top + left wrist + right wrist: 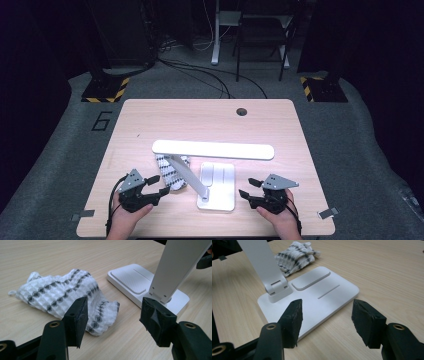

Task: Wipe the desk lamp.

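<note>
cloth (172, 172) lies at 1 o'clock of the nearer left gripper (156, 186), jaws wide and empty; right gripper (251, 187) gapes too.

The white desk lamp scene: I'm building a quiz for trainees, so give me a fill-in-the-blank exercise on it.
1. The white desk lamp stands on a flat ____ base.
2. The crumpled white cloth with dark diamond stripes lies ____ the lamp's base, not on it.
3. The jaws of the left gripper and the right gripper stand ____, holding nothing.

Missing words: white; beside; open
</note>
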Action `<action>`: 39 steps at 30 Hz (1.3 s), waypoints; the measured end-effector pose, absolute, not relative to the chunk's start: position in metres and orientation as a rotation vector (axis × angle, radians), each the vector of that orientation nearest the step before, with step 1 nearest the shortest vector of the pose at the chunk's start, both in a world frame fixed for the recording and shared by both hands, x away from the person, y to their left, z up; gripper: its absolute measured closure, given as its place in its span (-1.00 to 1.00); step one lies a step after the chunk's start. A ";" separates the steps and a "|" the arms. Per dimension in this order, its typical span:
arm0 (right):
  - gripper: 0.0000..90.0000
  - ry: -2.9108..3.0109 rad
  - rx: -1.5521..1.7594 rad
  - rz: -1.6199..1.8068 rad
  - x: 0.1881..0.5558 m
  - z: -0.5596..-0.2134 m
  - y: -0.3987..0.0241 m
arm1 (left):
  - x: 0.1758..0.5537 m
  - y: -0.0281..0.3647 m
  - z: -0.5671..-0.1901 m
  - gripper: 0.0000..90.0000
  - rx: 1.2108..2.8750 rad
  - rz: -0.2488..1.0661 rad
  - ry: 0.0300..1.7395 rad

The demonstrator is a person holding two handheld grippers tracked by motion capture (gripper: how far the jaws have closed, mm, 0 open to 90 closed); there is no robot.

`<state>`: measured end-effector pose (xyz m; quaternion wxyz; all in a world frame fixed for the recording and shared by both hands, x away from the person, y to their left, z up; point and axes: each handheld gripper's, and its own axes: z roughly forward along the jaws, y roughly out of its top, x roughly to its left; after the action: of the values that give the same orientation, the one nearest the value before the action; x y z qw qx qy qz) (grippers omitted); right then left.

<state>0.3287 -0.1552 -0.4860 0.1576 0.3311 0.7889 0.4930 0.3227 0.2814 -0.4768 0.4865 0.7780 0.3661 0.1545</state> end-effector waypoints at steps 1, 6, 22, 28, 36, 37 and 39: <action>-0.07 2.252 0.958 1.412 0.328 -0.486 -0.158 | 0.323 0.283 -0.477 -0.11 1.890 0.380 0.895; -0.07 2.205 1.029 1.384 0.326 -0.492 -0.171 | 0.324 0.293 -0.481 -0.11 1.858 0.412 0.937; -0.12 2.161 1.187 1.278 0.339 -0.510 -0.185 | 0.336 0.307 -0.493 -0.10 1.896 0.411 0.975; -0.14 2.166 1.220 1.240 0.340 -0.514 -0.184 | 0.339 0.299 -0.497 -0.10 1.929 0.385 0.960; -0.12 2.139 1.245 1.238 0.338 -0.515 -0.190 | 0.341 0.287 -0.499 -0.03 1.973 0.352 0.910; -0.11 2.131 1.262 1.237 0.336 -0.514 -0.190 | 0.341 0.285 -0.500 -0.03 1.980 0.343 0.907; -0.10 2.142 1.261 1.254 0.334 -0.515 -0.193 | 0.341 0.282 -0.499 -0.03 1.998 0.339 0.884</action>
<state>0.3340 -0.1928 -0.5146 0.1778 0.4457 0.7572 0.4431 0.3412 0.2822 -0.4988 0.4488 0.8075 0.3575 0.1370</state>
